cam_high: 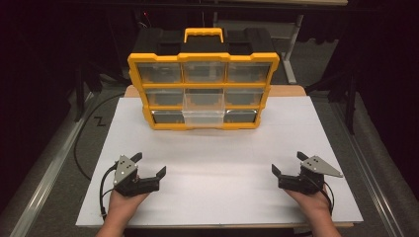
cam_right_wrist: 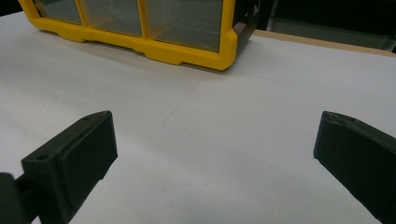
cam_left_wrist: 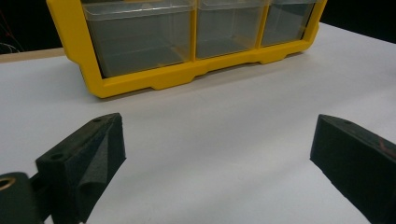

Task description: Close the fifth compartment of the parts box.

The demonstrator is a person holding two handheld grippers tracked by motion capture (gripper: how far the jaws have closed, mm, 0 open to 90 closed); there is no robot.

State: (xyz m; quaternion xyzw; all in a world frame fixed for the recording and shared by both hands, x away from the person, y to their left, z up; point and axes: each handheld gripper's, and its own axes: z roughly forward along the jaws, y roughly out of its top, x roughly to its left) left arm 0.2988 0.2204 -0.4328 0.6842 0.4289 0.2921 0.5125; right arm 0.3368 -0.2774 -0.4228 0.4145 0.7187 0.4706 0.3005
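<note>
The left gripper [cam_high: 149, 165] and right gripper [cam_high: 287, 163] rest at the near edge of the white bench [cam_high: 217, 163], each held in a hand, well apart from each other, with jaws spread wide and holding nothing. In both gripper views the black jaws stand far apart over bare bench surface. A yellow organiser [cam_high: 203, 91] with a black back and yellow handle [cam_high: 203, 34] stands upright at the far side of the bench, showing three rows of three clear drawers, and its lower middle drawer [cam_high: 203, 117] protrudes forward of the frame.
</note>
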